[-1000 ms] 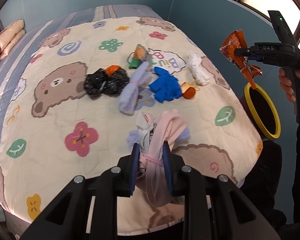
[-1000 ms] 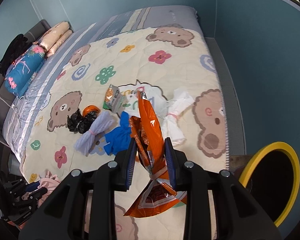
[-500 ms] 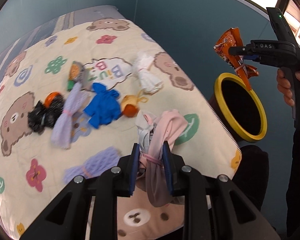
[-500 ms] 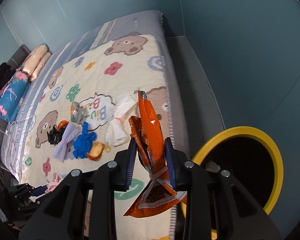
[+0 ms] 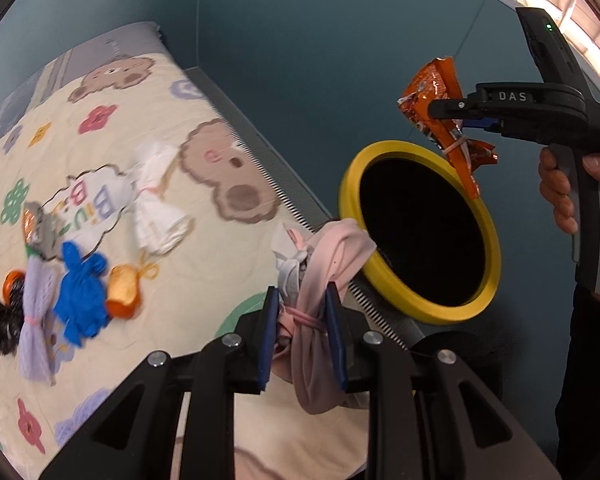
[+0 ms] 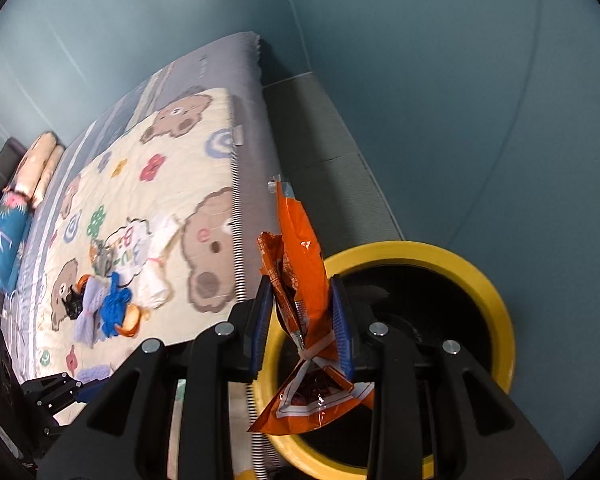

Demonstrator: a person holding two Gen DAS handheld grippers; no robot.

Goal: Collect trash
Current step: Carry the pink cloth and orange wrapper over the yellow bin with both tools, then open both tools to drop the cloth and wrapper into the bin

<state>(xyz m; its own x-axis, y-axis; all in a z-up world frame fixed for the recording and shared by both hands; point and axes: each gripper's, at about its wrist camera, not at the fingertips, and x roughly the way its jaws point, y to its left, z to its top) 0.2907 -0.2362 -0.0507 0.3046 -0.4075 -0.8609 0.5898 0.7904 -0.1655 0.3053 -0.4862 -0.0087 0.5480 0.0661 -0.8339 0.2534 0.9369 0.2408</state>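
A bed (image 5: pixel 112 184) covered by a cream quilt (image 6: pixel 168 184) printed with bears and flowers is seen against a teal wall (image 5: pixel 320 40), with pillows (image 6: pixel 32 168) stacked at its far head end. A black bin with a yellow rim (image 5: pixel 416 308) is placed on the floor just beside the bed's near side edge, close to its foot corner. The right gripper (image 6: pixel 303 320) is held by a hand (image 5: pixel 560 192) above the bin's opening, and its jaws are clamped on an orange snack wrapper (image 6: pixel 304 264) bound with a rubber band, whose lower end is seen hanging over the bin's rim. The left gripper (image 5: pixel 302 334) is held over the bed's near edge beside the bin, and its jaws are pressed tight on a pink cloth bundle (image 5: pixel 324 264) tied with a band. More trash is left on the quilt toward the middle of the bed: a white bundle (image 5: pixel 156 208) nearest the side edge, then a lilac bundle (image 5: pixel 36 320), a blue bundle (image 5: pixel 80 300), a black crumpled bag (image 5: pixel 4 324), a small orange bundle (image 5: pixel 124 292) and a crumpled foil wrapper (image 5: pixel 36 224), all grouped close together, some touching.
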